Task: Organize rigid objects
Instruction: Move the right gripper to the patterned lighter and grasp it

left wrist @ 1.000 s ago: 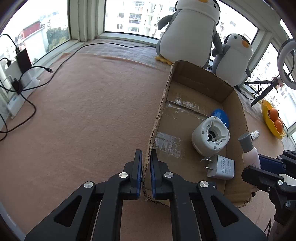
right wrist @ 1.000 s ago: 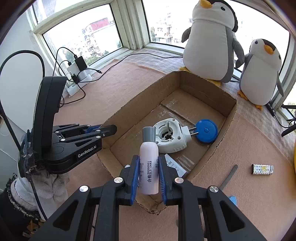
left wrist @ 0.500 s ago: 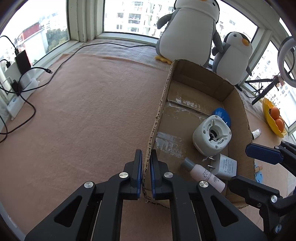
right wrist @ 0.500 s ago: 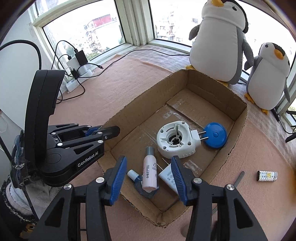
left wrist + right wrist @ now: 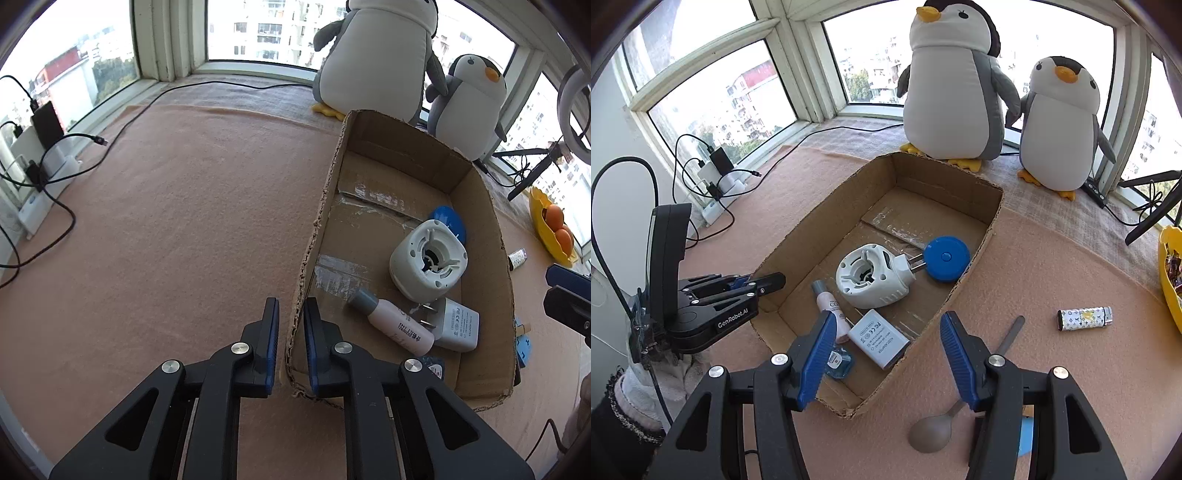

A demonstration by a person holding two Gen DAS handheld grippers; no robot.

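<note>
Right wrist view: the right tongs (image 5: 888, 354) stand wide apart and empty at the bottom of the frame, over the near corner of the cardboard box (image 5: 995, 218). The left tongs (image 5: 290, 334) pinch the box wall. The pink bottle (image 5: 831, 308) lies inside the box, left of center, touching the white charger (image 5: 879, 338). The spoon (image 5: 936, 430) and lighter (image 5: 1084, 318) wait on the tabletop (image 5: 1052, 369), lower right. Risk: the flimsy wall could tear or the box drag if the left tongs pull. A small blue item beside the left finger (image 5: 816, 354) is half hidden.

Left claw (image 5: 290, 332) pinches the cardboard box (image 5: 480, 206) wall; pink bottle (image 5: 391, 322) lies inside.
</note>
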